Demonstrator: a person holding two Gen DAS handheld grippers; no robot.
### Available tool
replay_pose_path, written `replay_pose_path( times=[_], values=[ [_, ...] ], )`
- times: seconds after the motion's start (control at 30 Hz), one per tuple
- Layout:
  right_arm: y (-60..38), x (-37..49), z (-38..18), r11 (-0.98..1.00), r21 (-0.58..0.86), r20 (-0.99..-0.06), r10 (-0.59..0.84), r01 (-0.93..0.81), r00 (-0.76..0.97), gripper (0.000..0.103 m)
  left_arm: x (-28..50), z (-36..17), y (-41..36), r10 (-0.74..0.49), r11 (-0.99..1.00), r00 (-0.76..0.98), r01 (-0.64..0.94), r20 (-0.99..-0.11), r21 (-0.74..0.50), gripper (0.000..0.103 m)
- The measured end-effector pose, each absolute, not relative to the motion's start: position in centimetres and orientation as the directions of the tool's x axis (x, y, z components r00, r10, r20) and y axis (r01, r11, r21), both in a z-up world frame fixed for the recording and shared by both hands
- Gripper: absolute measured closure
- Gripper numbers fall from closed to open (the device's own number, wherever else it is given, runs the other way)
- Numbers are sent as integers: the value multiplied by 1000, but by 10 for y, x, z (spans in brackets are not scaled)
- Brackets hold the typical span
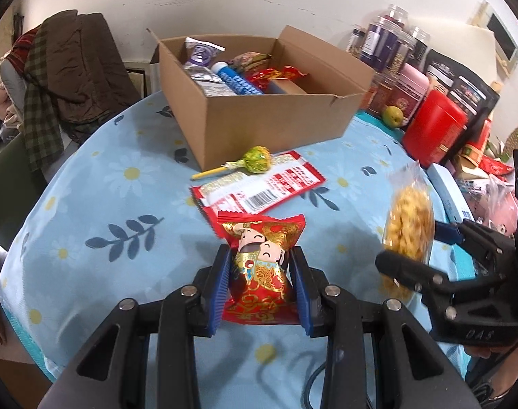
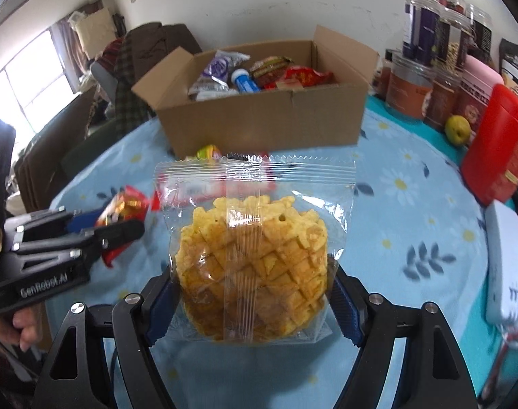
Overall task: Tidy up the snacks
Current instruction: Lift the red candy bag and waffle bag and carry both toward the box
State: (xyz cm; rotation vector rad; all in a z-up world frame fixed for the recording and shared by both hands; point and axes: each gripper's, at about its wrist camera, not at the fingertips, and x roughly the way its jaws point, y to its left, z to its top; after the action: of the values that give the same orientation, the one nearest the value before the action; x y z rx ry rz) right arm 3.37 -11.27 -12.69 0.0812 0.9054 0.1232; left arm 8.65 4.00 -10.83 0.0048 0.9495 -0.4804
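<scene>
Right wrist: clear cracker bag [image 2: 252, 266] clamped in right hand-held gripper [image 2: 254, 303].

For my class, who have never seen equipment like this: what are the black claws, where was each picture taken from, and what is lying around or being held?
No robot here: a person holds a two-fingered black claw in each hand, each with a camera looking along its fingers. In the left claw's view, the left gripper pinches a red and gold cartoon snack packet. In the right claw's view, the right gripper clamps a clear bag of yellow waffle crisps. On the blue daisy-print tablecloth lie a green-wrapped lollipop and a flat red and white sachet, before an open cardboard box holding snacks.
</scene>
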Motion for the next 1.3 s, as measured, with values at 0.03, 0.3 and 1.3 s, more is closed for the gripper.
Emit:
replay_pose_path(
  times=[0.03, 0.3, 1.3],
  values=[
    [-113, 29, -128, 991, 118, -785, 135, -69, 604, 25, 85, -108, 38, -396, 892, 482, 404, -782, -203, 69],
    [-119, 8, -138, 993, 105, -822, 117, -54, 557, 25, 74, -109, 23, -415, 873, 459, 445, -786, -201, 69],
    [-97, -4, -158, 993, 31, -841, 87, -113, 534, 27, 49, -102, 25, -378, 890, 484, 425, -790, -166, 69]
  ],
)
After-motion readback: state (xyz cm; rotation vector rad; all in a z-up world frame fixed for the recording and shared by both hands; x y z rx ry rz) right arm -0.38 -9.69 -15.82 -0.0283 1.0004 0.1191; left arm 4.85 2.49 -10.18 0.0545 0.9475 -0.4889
